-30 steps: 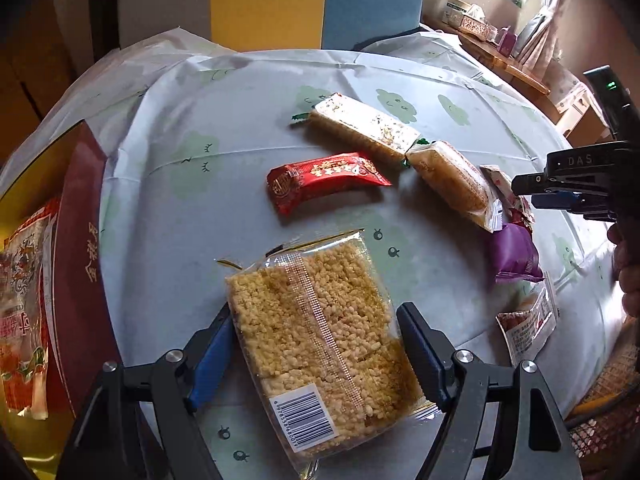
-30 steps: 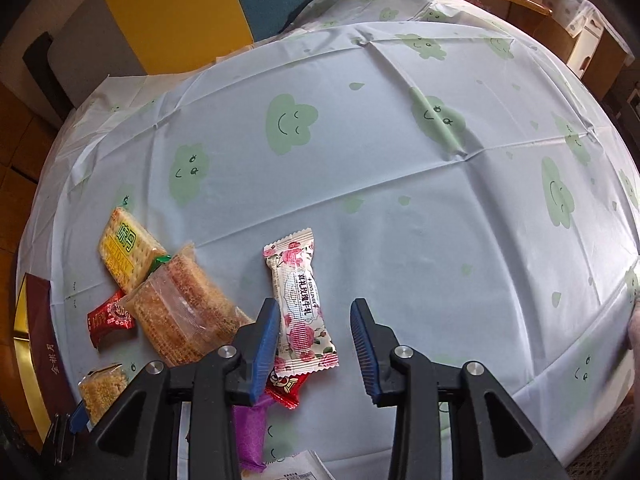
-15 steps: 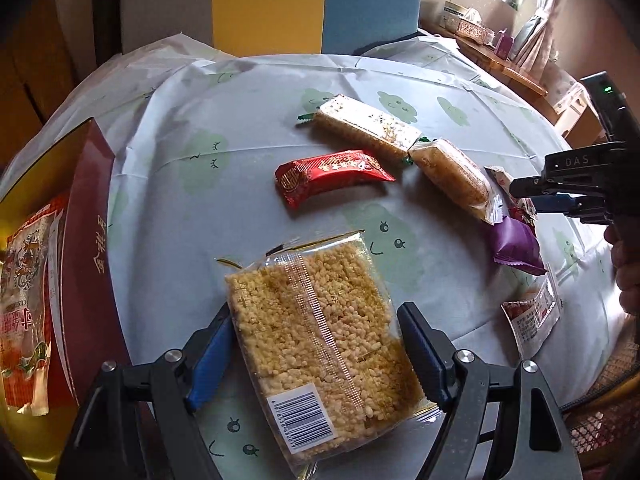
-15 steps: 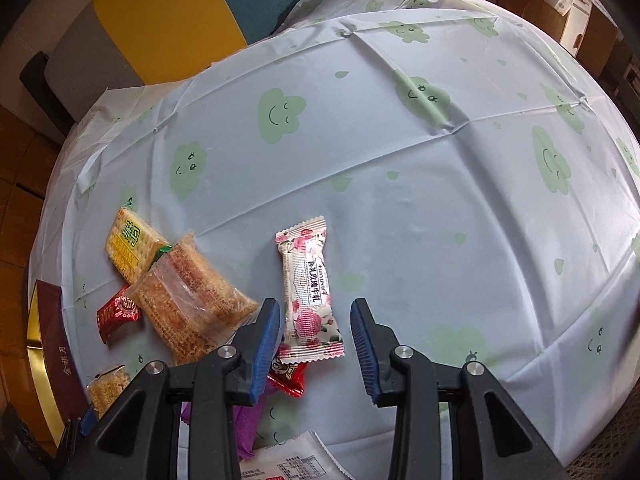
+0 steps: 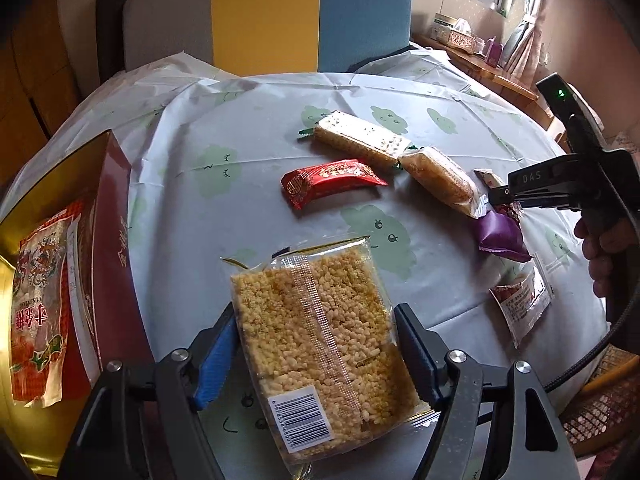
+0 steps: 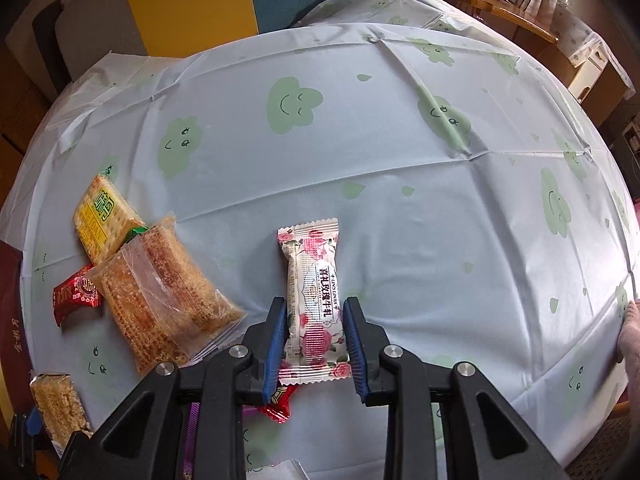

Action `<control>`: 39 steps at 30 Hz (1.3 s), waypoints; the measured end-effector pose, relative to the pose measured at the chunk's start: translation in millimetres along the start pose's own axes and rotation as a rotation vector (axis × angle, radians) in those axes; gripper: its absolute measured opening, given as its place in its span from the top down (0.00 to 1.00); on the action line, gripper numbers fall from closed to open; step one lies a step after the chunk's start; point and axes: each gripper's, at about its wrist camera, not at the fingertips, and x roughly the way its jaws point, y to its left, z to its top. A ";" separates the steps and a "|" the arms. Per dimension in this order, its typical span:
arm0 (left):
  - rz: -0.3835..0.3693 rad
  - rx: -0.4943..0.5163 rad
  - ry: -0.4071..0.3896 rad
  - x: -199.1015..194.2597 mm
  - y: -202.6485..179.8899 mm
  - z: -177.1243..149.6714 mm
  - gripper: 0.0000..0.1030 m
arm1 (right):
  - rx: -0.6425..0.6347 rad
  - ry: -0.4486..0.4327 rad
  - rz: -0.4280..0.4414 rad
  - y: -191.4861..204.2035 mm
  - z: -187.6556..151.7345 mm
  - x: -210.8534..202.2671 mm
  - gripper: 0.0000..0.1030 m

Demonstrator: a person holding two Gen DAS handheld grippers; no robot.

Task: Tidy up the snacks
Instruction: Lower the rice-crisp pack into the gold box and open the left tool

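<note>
A clear pack of yellow puffed-rice cake (image 5: 320, 340) sits between the fingers of my left gripper (image 5: 316, 312). Both pads touch its sides while the jaws close on it. A dark red and gold box (image 5: 108, 240) stands to the left, with a red snack bag (image 5: 36, 300) inside. In the right wrist view, my right gripper (image 6: 314, 304) points steeply down at the table. Its jaws are closing on a white candy bar with pink roses (image 6: 314, 276), and the blue pads press its two long edges. The right gripper (image 5: 496, 196) also shows at the right edge of the left wrist view.
On the cloud-print tablecloth (image 6: 400, 140) lie a red wrapped snack (image 5: 328, 180), a cracker pack (image 5: 360, 140), a clear pack of brown crisp cake (image 6: 160, 300), a purple packet (image 5: 500, 236) and a white and red packet (image 5: 520, 304). A yellow and blue chair (image 5: 264, 20) stands behind the table.
The right gripper's jaws have narrowed onto the rose candy bar, which now sits deeper between them. The left gripper shifted slightly with the rice-cake pack still between its fingers.
</note>
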 end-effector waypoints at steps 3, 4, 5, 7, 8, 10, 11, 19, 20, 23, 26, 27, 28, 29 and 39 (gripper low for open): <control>-0.027 -0.034 -0.045 -17.4 7.7 4.6 0.27 | -0.015 -0.006 -0.012 0.6 -2.2 -1.3 0.72; -0.028 -0.050 -0.056 -24.7 12.5 7.3 0.27 | -0.021 -0.008 -0.015 4.9 -2.4 0.2 0.72; -0.035 -0.069 -0.073 -32.6 17.8 9.9 0.27 | -0.027 -0.011 -0.018 6.2 -3.5 -0.9 0.72; -0.039 -0.106 -0.114 -50.5 32.8 14.4 0.27 | -0.034 -0.013 -0.023 11.7 -1.7 1.1 0.72; -0.028 -0.126 -0.128 -57.6 41.0 16.1 0.27 | -0.037 -0.014 -0.025 14.0 -2.2 2.3 0.72; -0.001 -0.173 -0.151 -69.7 62.9 18.2 0.27 | -0.046 -0.017 -0.031 18.7 -2.6 4.1 0.72; 0.016 -0.200 -0.156 -73.9 75.1 18.4 0.27 | -0.051 -0.019 -0.035 20.3 -3.0 3.9 0.72; 0.161 -0.391 -0.090 -71.1 166.7 -5.5 0.27 | -0.072 -0.026 -0.050 28.5 -5.1 1.6 0.72; 0.163 -0.403 -0.075 -67.9 172.1 -10.0 0.27 | -0.072 -0.026 -0.050 29.1 -5.3 1.2 0.72; 0.200 -0.433 -0.049 -59.1 182.2 -20.3 0.26 | -0.073 -0.026 -0.049 29.3 -5.1 0.9 0.72; 0.184 -0.470 -0.019 -50.2 188.1 -29.5 0.26 | -0.072 -0.028 -0.048 28.3 -4.8 0.7 0.72; 0.191 -0.480 -0.013 -48.9 189.0 -32.2 0.26 | -0.074 -0.029 -0.048 28.2 -4.8 0.7 0.72; 0.202 -0.480 -0.016 -48.5 189.0 -34.2 0.26 | -0.075 -0.030 -0.049 28.5 -4.9 0.7 0.72; 0.215 -0.475 -0.017 -48.4 188.5 -35.1 0.26 | -0.076 -0.030 -0.050 28.2 -5.0 0.7 0.72; 0.319 -0.434 -0.085 -73.4 174.8 -43.3 0.27 | -0.071 -0.038 -0.050 27.3 -4.8 -2.3 0.73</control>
